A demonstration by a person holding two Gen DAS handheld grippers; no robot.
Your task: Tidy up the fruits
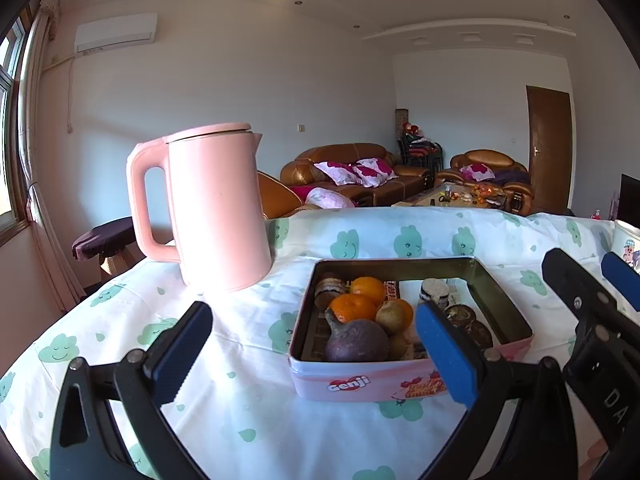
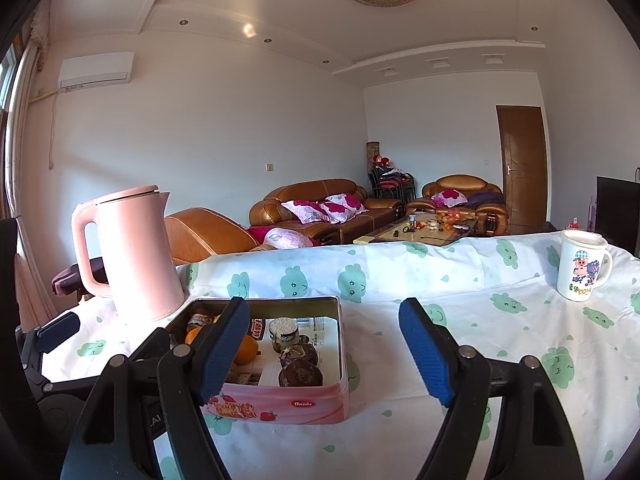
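Note:
A pink tin box [image 1: 360,384] stands on the table and holds oranges [image 1: 352,306], a dark purple fruit [image 1: 356,340], brownish kiwis [image 1: 390,316] and wrapped cakes [image 1: 434,290]. My left gripper [image 1: 316,354] is open and empty, just in front of the tin. In the right wrist view the tin [image 2: 280,400] sits at lower left with an orange [image 2: 246,350] and dark cakes [image 2: 300,372]. My right gripper [image 2: 324,354] is open and empty, over the tin's right front corner. Its fingers [image 1: 620,280] show at the right of the left wrist view.
A pink kettle [image 1: 212,208] stands behind the tin to the left, also in the right wrist view [image 2: 128,256]. A white cartoon mug [image 2: 582,266] stands at the far right. The tablecloth [image 1: 240,400] is white with green clouds. Sofas lie beyond the table.

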